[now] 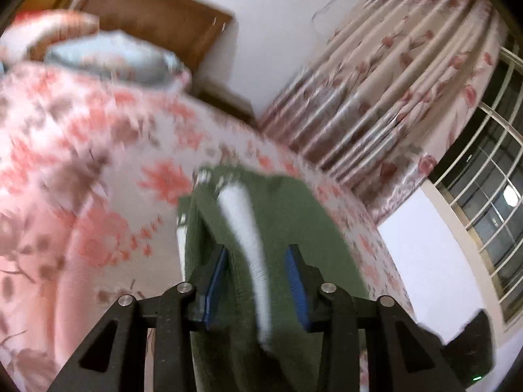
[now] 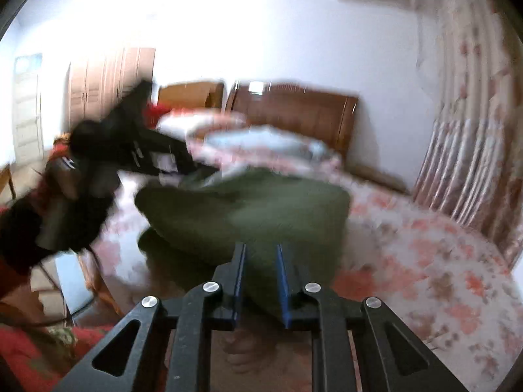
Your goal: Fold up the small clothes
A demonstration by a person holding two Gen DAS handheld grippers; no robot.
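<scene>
Over the flowery bed (image 1: 98, 170), the green garment (image 1: 278, 228) with its white stripe (image 1: 248, 238) is lifted up and hangs between both tools. The left tool (image 1: 258, 258) is clamped on a bunched edge of it, stripe running right between the blue pads. The right tool (image 2: 261, 261) is pinched down on another edge, cloth sagging out ahead toward the wooden headboard (image 2: 294, 107), everything pretty motion-blurred.
</scene>
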